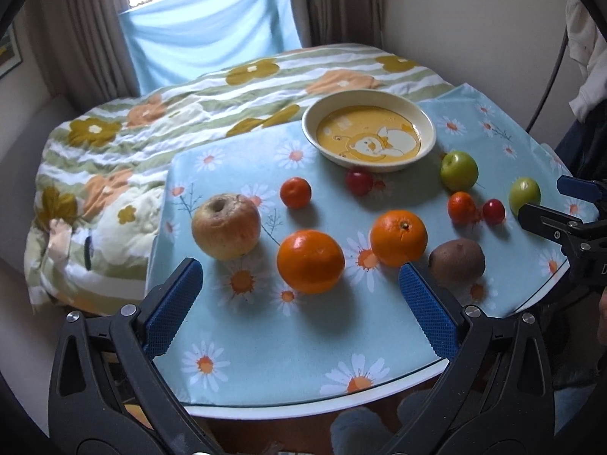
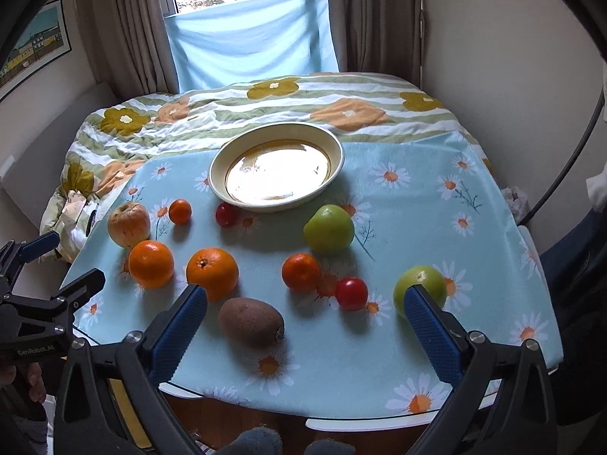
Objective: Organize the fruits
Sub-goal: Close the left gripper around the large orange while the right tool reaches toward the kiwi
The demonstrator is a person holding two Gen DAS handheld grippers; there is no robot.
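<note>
Fruit was seen scattered before a cream round bowl (image 2: 276, 167) at 12 o'clock.
Both the left gripper (image 1: 301, 292) and right gripper (image 2: 305, 316) were held open, empty; a brown fuzzy kiwi (image 2: 251, 321) lay nearest the right.

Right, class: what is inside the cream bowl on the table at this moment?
No fruit is inside the bowl. The left view shows only a yellow cartoon bear print on its floor. In the right view glare whitens the floor of the bowl. All the fruit lies outside it, on the daisy tablecloth.

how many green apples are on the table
2. One green apple sits just in front of the bowl, to its right. The other green apple is nearer the right table edge, behind the right gripper's fingers.
</note>
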